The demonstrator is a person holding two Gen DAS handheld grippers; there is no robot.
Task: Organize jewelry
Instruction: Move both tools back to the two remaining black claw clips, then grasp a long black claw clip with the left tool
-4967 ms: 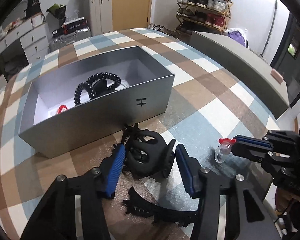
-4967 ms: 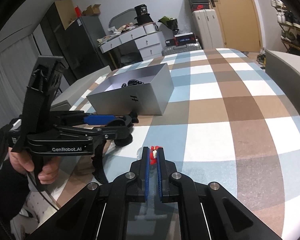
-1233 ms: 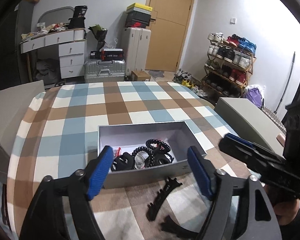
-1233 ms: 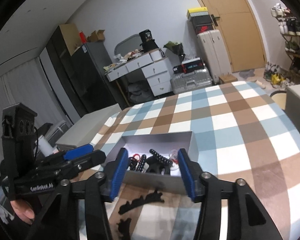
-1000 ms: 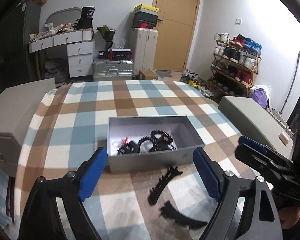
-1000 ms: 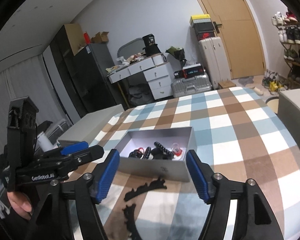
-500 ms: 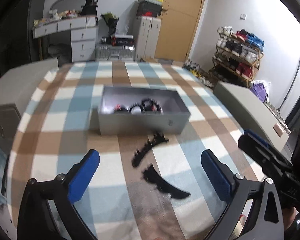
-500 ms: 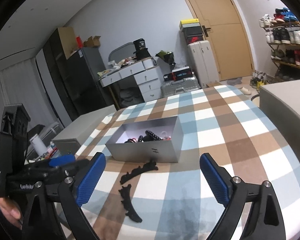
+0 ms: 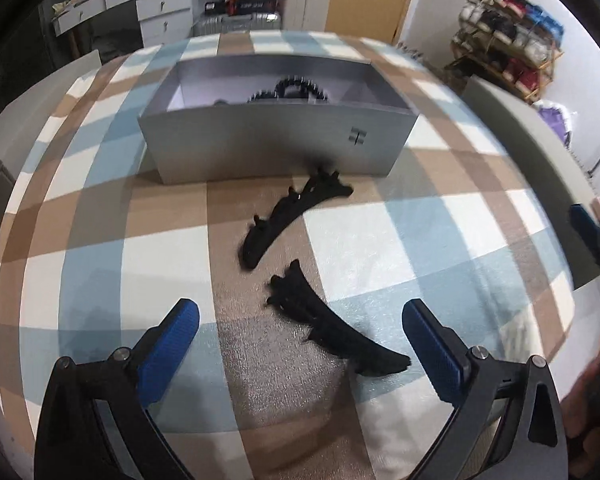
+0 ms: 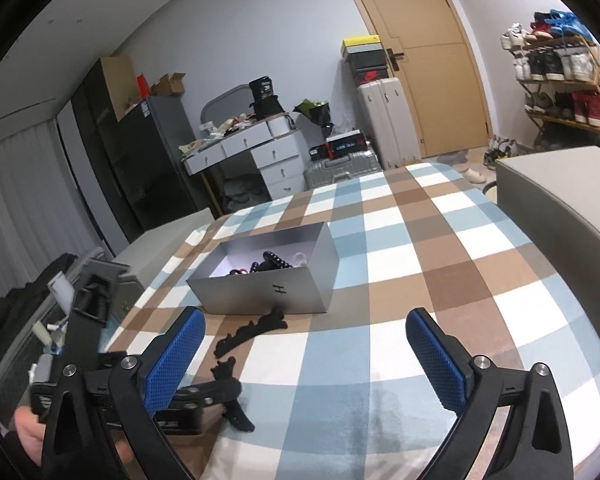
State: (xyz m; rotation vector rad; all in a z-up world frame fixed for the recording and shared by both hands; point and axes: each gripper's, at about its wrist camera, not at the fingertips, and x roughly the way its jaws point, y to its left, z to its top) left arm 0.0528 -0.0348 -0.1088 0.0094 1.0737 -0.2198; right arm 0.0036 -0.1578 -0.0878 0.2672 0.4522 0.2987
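Box upper centre, two clip halves below, apart; left gripper spread, empty; right gripper opening, empty, bare cloth between.

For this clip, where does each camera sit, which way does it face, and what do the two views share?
Left wrist: rides on the left gripper, tilted steeply down at the checked tablecloth, over the nearer black hair-clip half; its own blue-padded fingers show, open wide, with nothing between them.
Right wrist: rides on the right gripper, aimed shallower across the table into the room; its open fingers show, jaws opening.
Shared: the silver box and both clip halves, including the farther clip half.
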